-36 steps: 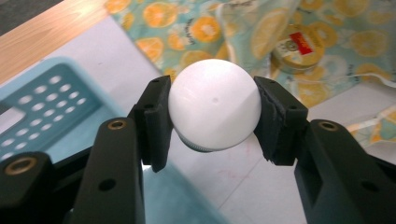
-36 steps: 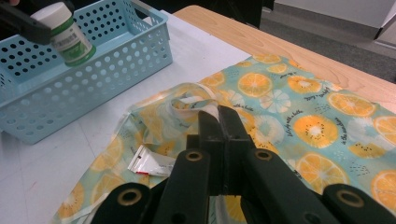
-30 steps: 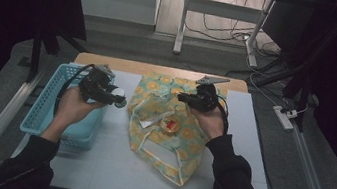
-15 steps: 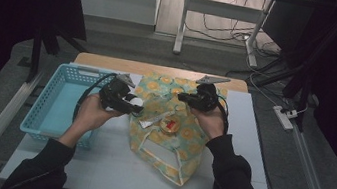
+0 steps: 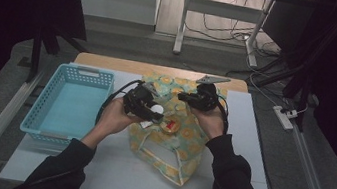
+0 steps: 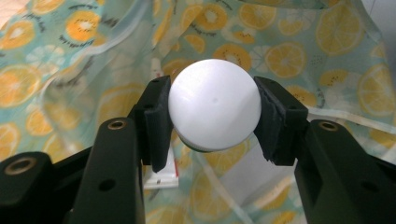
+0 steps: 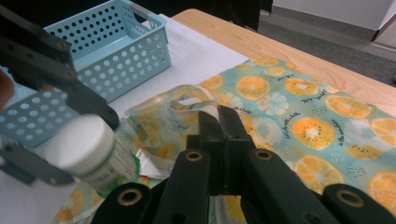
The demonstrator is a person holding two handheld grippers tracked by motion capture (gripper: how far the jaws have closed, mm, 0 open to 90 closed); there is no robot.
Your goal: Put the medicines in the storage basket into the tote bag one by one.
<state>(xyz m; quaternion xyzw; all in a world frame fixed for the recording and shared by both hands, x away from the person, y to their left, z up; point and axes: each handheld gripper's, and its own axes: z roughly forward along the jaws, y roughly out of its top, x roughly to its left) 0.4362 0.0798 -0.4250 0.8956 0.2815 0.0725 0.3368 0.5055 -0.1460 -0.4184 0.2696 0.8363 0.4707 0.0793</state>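
Surroundings: dark room; a white worktop [image 5: 251, 137] with a wooden far edge is seen from the high view.
Bottle position: the white-capped bottle [image 6: 214, 105] is carried by the left hand-held gripper [image 5: 147, 107] above the near-left edge of the bag opening, cap toward the gripper camera.
Left hand-held gripper state: jaws are clamped on the bottle, one pad on each side of the cap.
Right hand-held gripper state: the right hand-held gripper [image 7: 218, 128] has its jaws pressed together on the bag's rim fabric, by which the mouth appears to be held up.
Key relation: in the high view the bag opening lies at about 3 o'clock from the bottle, just beside it; the right hand-held gripper is at about 2 o'clock.
Bottle long axis: roughly level, tilted, base toward the bag [image 5: 174, 146].
Nearer hand: the left hand is nearer to the opening's free edge.
Basket: the blue basket [image 5: 66, 104] lies at 9 o'clock from the bottle, apart from it.
Count: one bottle, one citrus-print bag, one basket, two hand-held grippers; at least one packet [image 5: 170, 125] is seen inside the bag.
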